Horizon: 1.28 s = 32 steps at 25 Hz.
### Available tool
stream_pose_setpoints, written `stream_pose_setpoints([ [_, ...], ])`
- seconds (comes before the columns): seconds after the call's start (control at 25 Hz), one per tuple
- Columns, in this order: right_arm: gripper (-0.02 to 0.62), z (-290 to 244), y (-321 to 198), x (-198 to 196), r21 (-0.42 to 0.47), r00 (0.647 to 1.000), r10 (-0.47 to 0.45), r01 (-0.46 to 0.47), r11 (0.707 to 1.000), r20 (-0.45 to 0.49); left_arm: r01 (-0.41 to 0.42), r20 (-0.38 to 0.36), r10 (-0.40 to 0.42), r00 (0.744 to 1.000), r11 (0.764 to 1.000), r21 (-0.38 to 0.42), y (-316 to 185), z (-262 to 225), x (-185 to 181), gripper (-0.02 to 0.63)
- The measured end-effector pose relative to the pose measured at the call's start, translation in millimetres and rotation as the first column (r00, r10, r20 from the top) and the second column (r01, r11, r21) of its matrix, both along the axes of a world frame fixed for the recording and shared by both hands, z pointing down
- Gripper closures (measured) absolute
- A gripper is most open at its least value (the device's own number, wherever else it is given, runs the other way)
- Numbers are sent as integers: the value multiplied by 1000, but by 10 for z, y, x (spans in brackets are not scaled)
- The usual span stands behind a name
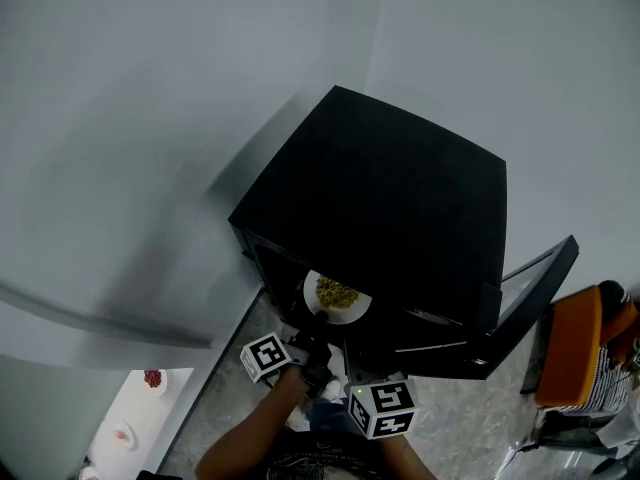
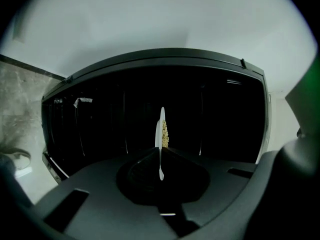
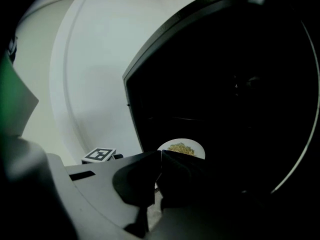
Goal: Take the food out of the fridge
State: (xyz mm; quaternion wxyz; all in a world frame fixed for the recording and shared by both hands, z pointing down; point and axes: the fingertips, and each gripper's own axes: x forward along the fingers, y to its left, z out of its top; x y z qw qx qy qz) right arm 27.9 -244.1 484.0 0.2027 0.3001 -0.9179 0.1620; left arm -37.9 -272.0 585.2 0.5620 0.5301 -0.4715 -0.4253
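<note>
withdrawal stage: plate [image 1: 337, 311] of food [image 1: 336, 292] pinched by its rim in left gripper [image 2: 160, 154] at fridge [image 1: 400, 198] mouth, right gripper [image 3: 161, 156] closed, empty; next, probably a level pull outward.

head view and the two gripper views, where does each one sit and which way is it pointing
Head view: on the person's head, looking steeply down at the black fridge; forearms and marker cubes show at the bottom.
Left gripper view: on the left gripper, facing into the fridge; its jaws are shut on the plate, seen edge-on.
Right gripper view: on the right gripper, facing the fridge opening at an angle; jaws together, empty.
Shared: all three show the plate.
</note>
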Motion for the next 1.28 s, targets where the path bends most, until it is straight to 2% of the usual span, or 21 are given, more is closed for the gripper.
stream_pose_setpoints([
  [0.12, 574, -59, 116, -22, 6, 1000, 24, -24, 1000, 9, -9, -15, 10, 1000, 997, 74, 117, -232, -5, 586],
  [0.32, 574, -152, 337, -26, 24, 998, 63, -64, 998, 19, -16, -42, 21, 999, 993, 121, 370, -504, -19, 586],
  [1.08, 574, -449, 1110, 123, 88, 984, 162, -167, 982, 69, -18, -61, 27, 998, 991, 135, 1396, -1067, 9, 586],
  [1.28, 575, -453, 1298, 155, 94, 982, 176, -182, 979, 70, -19, -43, 25, 999, 990, 137, 1605, -1174, 35, 586],
])
